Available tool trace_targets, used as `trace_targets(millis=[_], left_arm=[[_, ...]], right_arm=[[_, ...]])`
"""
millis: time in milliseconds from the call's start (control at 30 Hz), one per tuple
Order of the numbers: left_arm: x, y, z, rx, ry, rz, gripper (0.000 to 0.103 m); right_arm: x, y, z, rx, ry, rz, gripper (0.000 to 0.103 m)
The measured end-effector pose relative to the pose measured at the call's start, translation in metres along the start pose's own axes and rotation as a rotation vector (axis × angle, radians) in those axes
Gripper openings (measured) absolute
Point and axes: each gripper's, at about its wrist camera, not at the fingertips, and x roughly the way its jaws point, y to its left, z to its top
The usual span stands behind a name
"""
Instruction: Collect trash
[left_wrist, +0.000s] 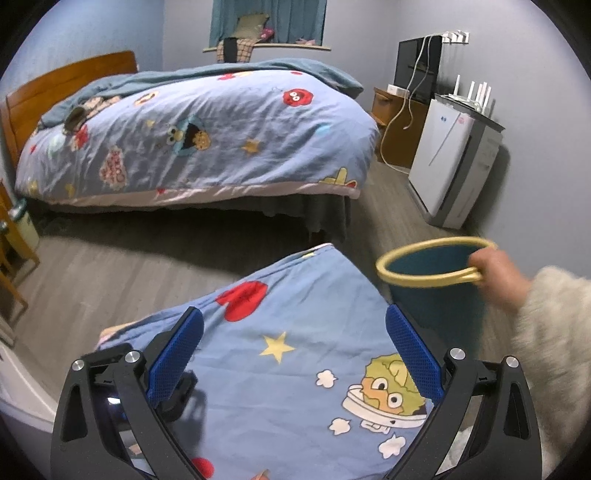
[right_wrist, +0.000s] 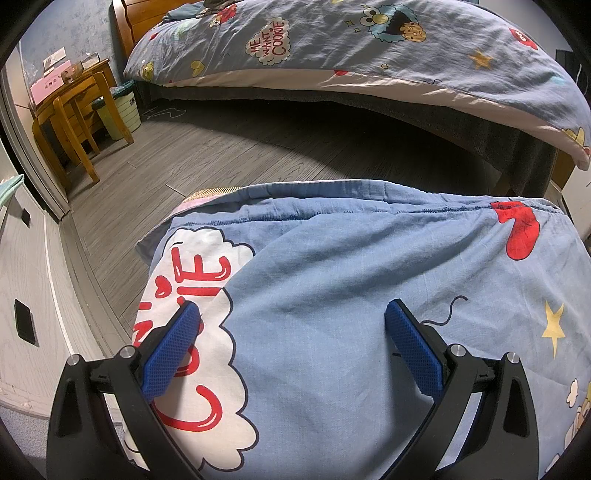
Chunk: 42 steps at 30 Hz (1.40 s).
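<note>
Both claws gape wide, empty, over a cartoon-print blue cloth (left_wrist: 295, 369): left claw (left_wrist: 294, 332), right claw (right_wrist: 292, 332). A hand (left_wrist: 493, 273) grips a teal bin (left_wrist: 436, 280) ahead-right of the left claw.

left claw (left_wrist: 294, 334) jaws apart, right claw (right_wrist: 292, 328) likewise

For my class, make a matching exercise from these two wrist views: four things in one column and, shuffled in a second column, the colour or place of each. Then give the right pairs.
Things
1. bin
2. chair
3. left gripper finger pads
4. white appliance

Descriptions
A. wooden, beside the desk
B. blue, textured, spread apart
C. dark teal with a yellow rim, held by a bare hand
D. stands against the wall, past the foot of the bed

Pairs: 1-C, 2-A, 3-B, 4-D
</note>
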Motion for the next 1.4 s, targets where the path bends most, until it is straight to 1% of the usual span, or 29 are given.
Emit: trace_targets(millis=[167,200,267,300,333,400,467,500,600,667,833,933,1200,1400], left_arm=[[-0.005,0.004,-0.005,0.020,-0.017,0.028,0.098],[-0.006,0.005,-0.006,0.021,-0.022,0.043,0.098],[-0.009,0.010,-0.012,0.003,-0.036,0.120,0.098],[-0.010,0.014,-0.016,-0.020,-0.037,0.156,0.098],[-0.009,0.018,-0.021,-0.045,-0.024,0.172,0.098],[-0.006,0.027,-0.034,-0.108,0.035,0.167,0.098],[-0.006,0.033,-0.041,-0.157,0.066,0.152,0.098],[-0.008,0.038,-0.045,-0.192,0.070,0.150,0.098],[-0.017,0.055,-0.058,-0.301,0.045,0.149,0.098],[-0.017,0.064,-0.063,-0.341,0.042,0.137,0.098],[-0.011,0.075,-0.070,-0.366,0.056,0.185,0.098],[-0.009,0.078,-0.072,-0.380,0.061,0.187,0.098],[-0.009,0.065,-0.072,-0.296,0.041,0.224,0.098],[-0.008,0.066,-0.071,-0.301,0.051,0.206,0.098]], right_arm=[[0.000,0.000,0.000,0.000,0.000,0.000,0.098],[0.000,0.000,0.000,0.000,0.000,0.000,0.098],[0.000,0.000,0.000,0.000,0.000,0.000,0.098],[0.000,0.000,0.000,-0.001,0.000,0.000,0.098],[0.000,0.000,0.000,0.000,0.000,0.000,0.098],[0.000,-0.001,0.000,0.000,0.000,0.000,0.098],[0.000,-0.001,0.000,0.000,0.000,0.000,0.098],[0.000,-0.001,0.000,0.000,0.000,0.001,0.098],[0.000,-0.001,0.001,-0.001,0.000,0.001,0.098],[0.000,-0.001,0.001,-0.001,0.001,0.001,0.098],[0.000,-0.001,0.001,-0.001,0.001,0.001,0.098],[0.000,-0.001,0.001,-0.001,0.001,0.000,0.098],[0.000,-0.001,0.001,-0.001,0.001,0.000,0.098],[0.000,-0.001,0.001,-0.001,0.001,0.000,0.098]])
